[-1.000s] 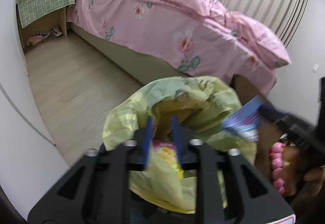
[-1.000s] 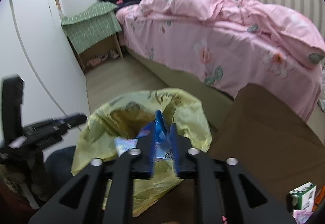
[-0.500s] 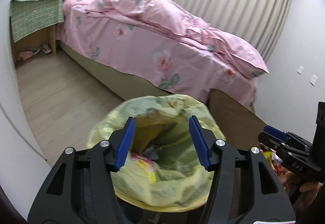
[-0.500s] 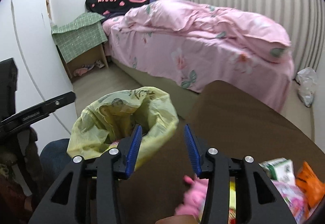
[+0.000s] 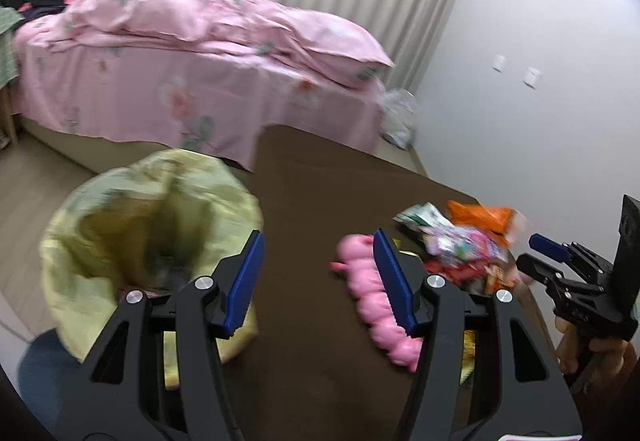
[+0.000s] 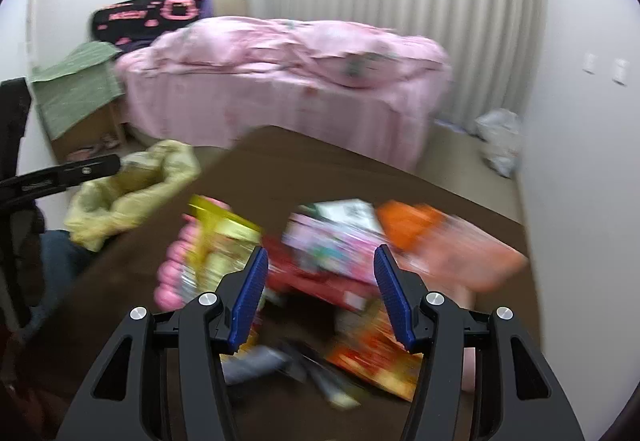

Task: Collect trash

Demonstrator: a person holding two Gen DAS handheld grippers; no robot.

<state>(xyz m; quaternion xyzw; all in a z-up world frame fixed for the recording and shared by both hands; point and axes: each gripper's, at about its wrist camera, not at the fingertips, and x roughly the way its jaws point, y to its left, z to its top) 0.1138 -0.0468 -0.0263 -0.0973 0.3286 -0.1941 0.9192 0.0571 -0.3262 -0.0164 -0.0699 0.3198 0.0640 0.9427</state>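
Observation:
A yellow trash bag [image 5: 120,233] hangs open at the left edge of a brown table [image 5: 320,201]; it also shows in the right wrist view [image 6: 132,193]. A heap of snack wrappers [image 6: 332,253] lies on the table, with a pink toy [image 5: 372,301] beside it. My left gripper [image 5: 318,281] is open and empty over the table between bag and toy. My right gripper [image 6: 318,289] is open and empty just above the wrapper heap; it also shows in the left wrist view [image 5: 560,265].
A bed with a pink quilt [image 5: 180,53] stands behind the table. A green-covered nightstand [image 6: 76,89] is at the far left. A white plastic bag [image 6: 500,141] lies on the floor by the curtain. The wall runs along the right.
Both grippers opened, letting their wrappers go into the bag. Both then swung right, away from the bag, toward the wrapper heap on the table.

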